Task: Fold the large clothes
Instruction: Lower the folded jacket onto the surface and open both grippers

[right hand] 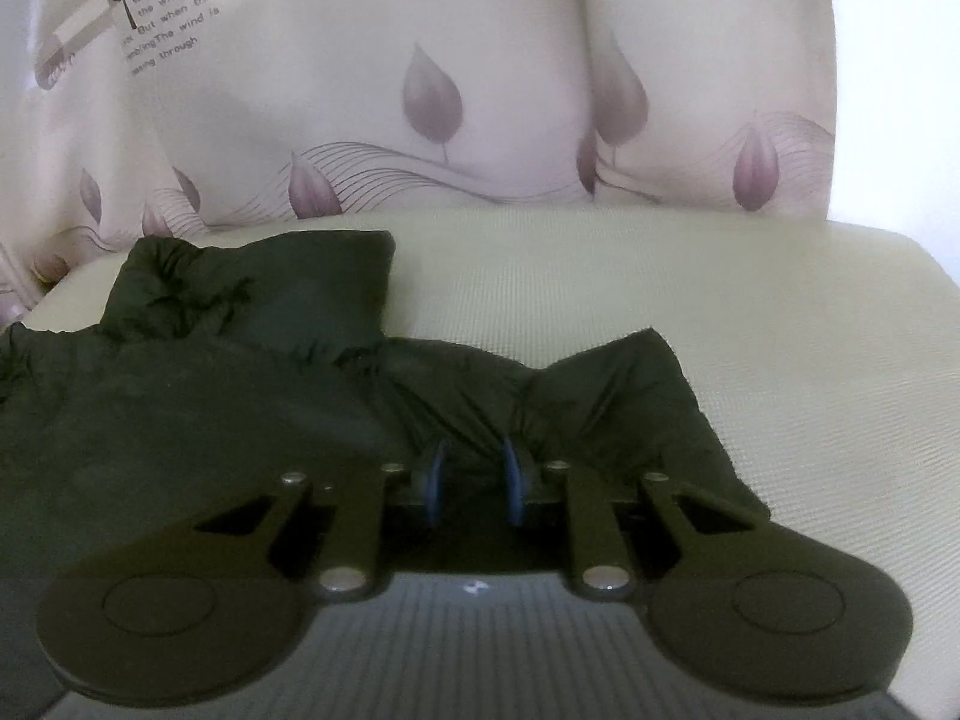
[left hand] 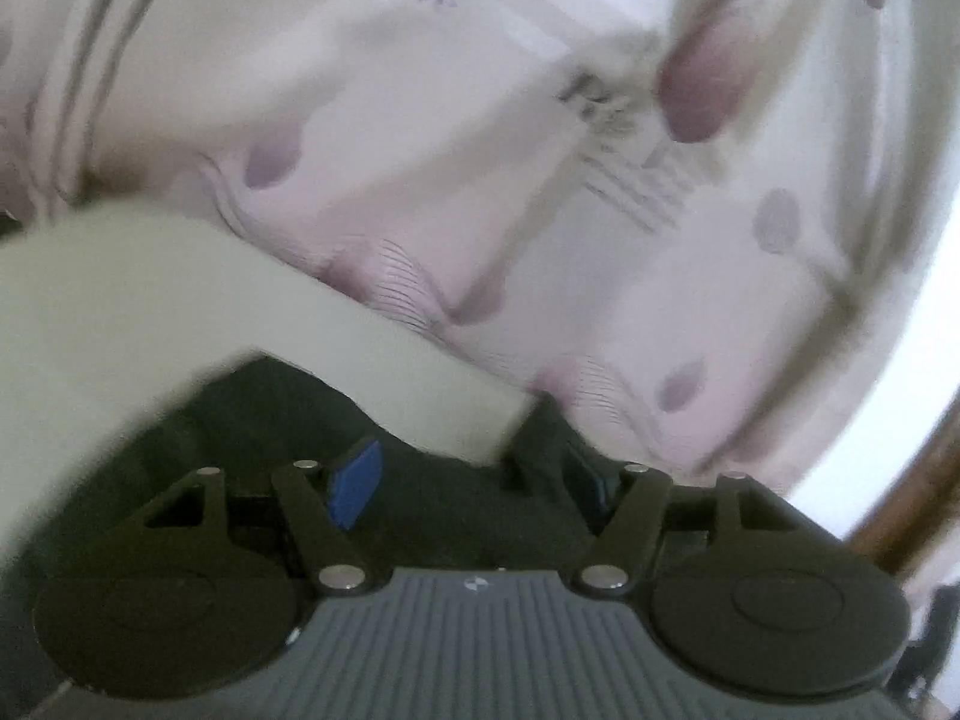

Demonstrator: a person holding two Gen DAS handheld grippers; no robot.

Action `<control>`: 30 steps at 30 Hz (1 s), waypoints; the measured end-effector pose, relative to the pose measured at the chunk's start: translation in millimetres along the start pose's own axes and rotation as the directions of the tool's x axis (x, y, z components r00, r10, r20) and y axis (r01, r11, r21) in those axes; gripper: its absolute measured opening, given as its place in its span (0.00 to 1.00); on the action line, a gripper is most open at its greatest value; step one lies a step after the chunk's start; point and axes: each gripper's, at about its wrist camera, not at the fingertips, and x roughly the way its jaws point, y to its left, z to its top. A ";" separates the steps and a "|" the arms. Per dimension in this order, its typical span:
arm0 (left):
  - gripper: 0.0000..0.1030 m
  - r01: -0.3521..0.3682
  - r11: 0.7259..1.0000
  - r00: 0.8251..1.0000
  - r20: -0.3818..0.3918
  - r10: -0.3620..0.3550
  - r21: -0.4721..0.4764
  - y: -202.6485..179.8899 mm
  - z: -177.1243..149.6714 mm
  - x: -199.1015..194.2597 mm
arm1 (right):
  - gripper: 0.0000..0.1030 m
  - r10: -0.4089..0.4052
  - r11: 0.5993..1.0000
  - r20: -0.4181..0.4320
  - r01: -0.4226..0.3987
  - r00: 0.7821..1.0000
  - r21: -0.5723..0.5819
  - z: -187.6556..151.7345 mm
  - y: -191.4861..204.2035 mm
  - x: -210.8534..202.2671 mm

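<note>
A dark, puffy garment (right hand: 210, 390) lies crumpled on a cream mat (right hand: 690, 312). In the right wrist view my right gripper (right hand: 474, 477) is shut on a bunched fold of it, its blue pads (right hand: 435, 480) close together with the cloth pinched between them. The left wrist view is blurred. There my left gripper (left hand: 473, 480) stands open, blue pads (left hand: 354, 483) wide apart. Dark garment cloth (left hand: 252, 420) lies just ahead of and under the fingers, with the cream mat (left hand: 120, 312) curving beyond it. I see nothing pinched in the left jaws.
A pale fabric printed with purple leaves (right hand: 432, 96) and lines of text hangs or lies behind the mat in both views. A brown wooden edge (left hand: 900, 516) and a bright white area show at the far right of the left wrist view.
</note>
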 end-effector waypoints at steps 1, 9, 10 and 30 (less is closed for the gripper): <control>0.62 -0.030 1.000 0.999 -0.032 0.030 -0.002 6.5 4.9 7.6 | 0.19 -0.001 1.000 -0.001 0.001 1.000 -0.001 -2.0 0.1 1.9; 0.14 -0.144 0.987 0.978 -0.163 0.130 -0.076 55.7 -6.0 43.3 | 0.19 -0.014 1.000 0.040 0.015 0.999 -0.019 -15.5 2.7 9.4; 0.13 -0.147 0.986 0.977 -0.169 0.133 -0.074 57.8 -8.2 44.7 | 0.19 -0.019 0.999 0.045 0.020 0.999 -0.025 -16.6 3.6 10.1; 0.87 -0.322 0.848 0.941 0.043 0.336 0.422 -19.0 -16.6 8.9 | 0.56 0.017 1.000 0.204 -0.016 0.979 -0.010 -50.3 -0.1 -98.9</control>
